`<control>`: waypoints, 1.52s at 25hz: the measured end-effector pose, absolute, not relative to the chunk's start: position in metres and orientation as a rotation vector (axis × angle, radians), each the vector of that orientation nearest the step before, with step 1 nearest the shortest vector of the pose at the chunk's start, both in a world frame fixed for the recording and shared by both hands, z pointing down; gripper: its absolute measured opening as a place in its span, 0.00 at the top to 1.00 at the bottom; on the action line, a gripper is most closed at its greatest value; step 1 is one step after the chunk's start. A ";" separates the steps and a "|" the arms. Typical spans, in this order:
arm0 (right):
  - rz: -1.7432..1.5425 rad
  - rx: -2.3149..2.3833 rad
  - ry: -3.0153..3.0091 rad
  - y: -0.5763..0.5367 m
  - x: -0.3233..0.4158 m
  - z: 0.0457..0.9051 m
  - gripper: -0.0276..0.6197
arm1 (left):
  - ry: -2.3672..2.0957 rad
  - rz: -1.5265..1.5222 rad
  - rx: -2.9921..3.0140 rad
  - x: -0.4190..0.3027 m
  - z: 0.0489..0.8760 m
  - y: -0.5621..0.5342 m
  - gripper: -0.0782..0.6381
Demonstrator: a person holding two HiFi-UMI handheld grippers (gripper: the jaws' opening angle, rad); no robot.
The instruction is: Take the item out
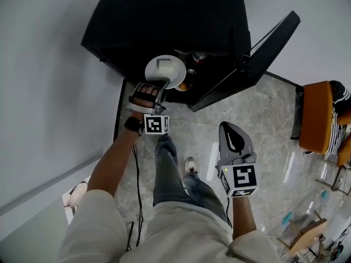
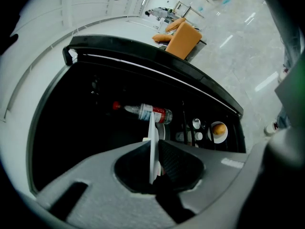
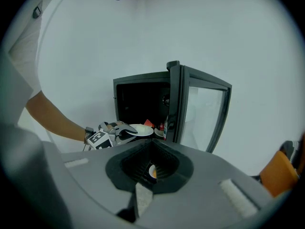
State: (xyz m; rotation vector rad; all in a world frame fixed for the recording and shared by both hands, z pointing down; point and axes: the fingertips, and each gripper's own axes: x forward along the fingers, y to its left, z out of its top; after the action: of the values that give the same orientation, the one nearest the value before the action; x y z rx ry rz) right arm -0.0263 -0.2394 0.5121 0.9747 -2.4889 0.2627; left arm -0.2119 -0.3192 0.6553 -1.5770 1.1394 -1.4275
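A white plate is held flat just in front of the open black cabinet, with my left gripper shut on its near rim. The left gripper view shows that plate edge-on, pinched between the jaws of the left gripper. From the right gripper view, the plate and left gripper hang before the cabinet opening. My right gripper hangs lower to the right, away from the cabinet, jaws together on nothing; in its own view the right gripper looks shut.
The cabinet's glass door stands open at the right. Inside lie a bottle with a red cap and a small dish holding something orange. An orange chair stands at the far right on the tiled floor.
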 end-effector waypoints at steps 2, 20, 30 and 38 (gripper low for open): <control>0.238 0.976 -2.507 -0.241 -0.025 0.499 0.95 | 1.139 -1.407 -1.562 -0.206 0.635 -0.310 0.86; 0.051 0.847 -2.717 -0.223 -0.016 0.383 0.95 | 1.275 -1.434 -1.470 -0.148 0.466 -0.201 0.86; -0.089 0.697 -2.817 -0.187 -0.020 0.332 0.95 | 1.380 -1.417 -1.428 -0.121 0.385 -0.147 0.86; -0.190 0.638 -2.869 -0.171 -0.022 0.303 0.95 | 1.417 -1.473 -1.389 -0.118 0.345 -0.106 0.86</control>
State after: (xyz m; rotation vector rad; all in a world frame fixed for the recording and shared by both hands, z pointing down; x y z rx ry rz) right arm -0.0219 -0.1708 0.3025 0.6379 -2.8686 -0.1896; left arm -0.1175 -0.1062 0.3445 -1.3895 1.4171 -1.4726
